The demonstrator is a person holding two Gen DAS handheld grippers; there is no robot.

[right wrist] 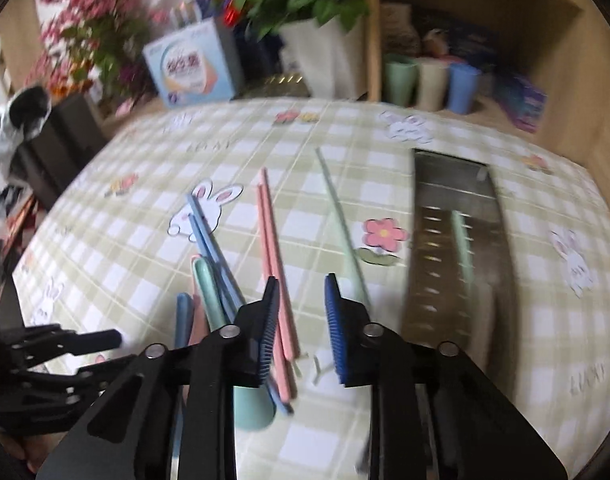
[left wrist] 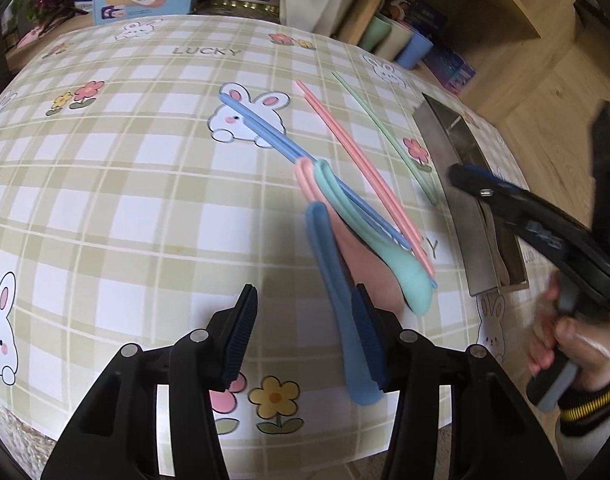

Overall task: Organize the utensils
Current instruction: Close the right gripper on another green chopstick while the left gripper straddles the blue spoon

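Desk (left wrist: pixel 105 200) with checked cloth carries a steel tray (right wrist: pixel 457 240) near its right edge, one green chopstick (right wrist: pixel 463 240) inside. Spoons (left wrist: pixel 337 280) and remaining chopsticks (left wrist: pixel 365 172) lie mid-desk. Left hand-held gripper (left wrist: pixel 305 336) half open, empty, one pad against the blue spoon; right hand-held gripper (right wrist: pixel 301 328) narrowly parted, empty.

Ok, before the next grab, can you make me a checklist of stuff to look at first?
1. Metal tray within reach: ok, it lies on the tablecloth to the right of the utensils.
2. Tray has room: ok, only one green chopstick shows inside.
3. Right gripper empty: ok, nothing sits between its pads, which stand apart.
4. Other green chopstick free to pick up: ok, it lies alone on the cloth.
5. Left gripper empty: cannot tell, the blue spoon lies against one pad.
6. Pile untangled: not ok, blue chopsticks lie across the green spoon.
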